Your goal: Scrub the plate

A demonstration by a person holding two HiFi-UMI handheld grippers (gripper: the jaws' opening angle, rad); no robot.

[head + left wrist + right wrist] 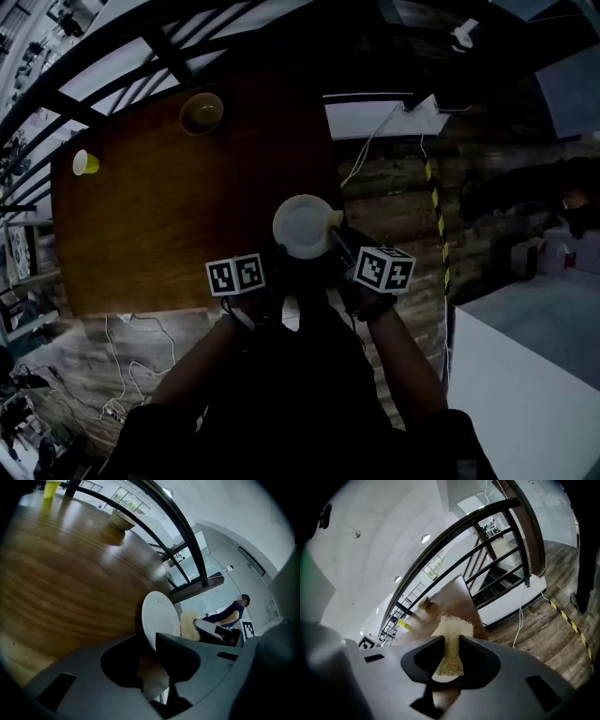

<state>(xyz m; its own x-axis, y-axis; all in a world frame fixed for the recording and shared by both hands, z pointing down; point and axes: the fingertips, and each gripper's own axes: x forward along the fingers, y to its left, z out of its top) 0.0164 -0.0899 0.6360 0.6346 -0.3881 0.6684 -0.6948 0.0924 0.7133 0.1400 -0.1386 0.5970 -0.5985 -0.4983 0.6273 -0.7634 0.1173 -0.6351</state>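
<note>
- the left gripper (151, 644) has its grey, matte jaws clamped on the lower rim of the plate (161, 616), which stands nearly on edge between them.
- the plate is white, smooth and glossy, round with a shallow well. in the head view it hangs over the near right corner of the table (141, 225), close in front of the person.
- the right gripper (451, 641) has its jaws closed on the sponge (452, 627), a pale yellowish pad with a coarse, fibrous texture and a frayed top edge that sticks out past the jaw tips.
- in the left gripper view the sponge sits right at the plate's right side and looks pressed against it, though the exact contact is hard to make out.
- each gripper carries a cube with black-and-white square markers, one to the left of the plate and one to the right in the head view.
- the table is brown wood with a clear grain, a soft sheen and rounded corners.
- a round bowl (202, 112) stands near the table's far edge, and a small yellow cup (85, 162) stands at its far left corner, both well apart from the plate.
- a dark metal railing (187, 550) with thin bars runs past the far side of the table.
</note>
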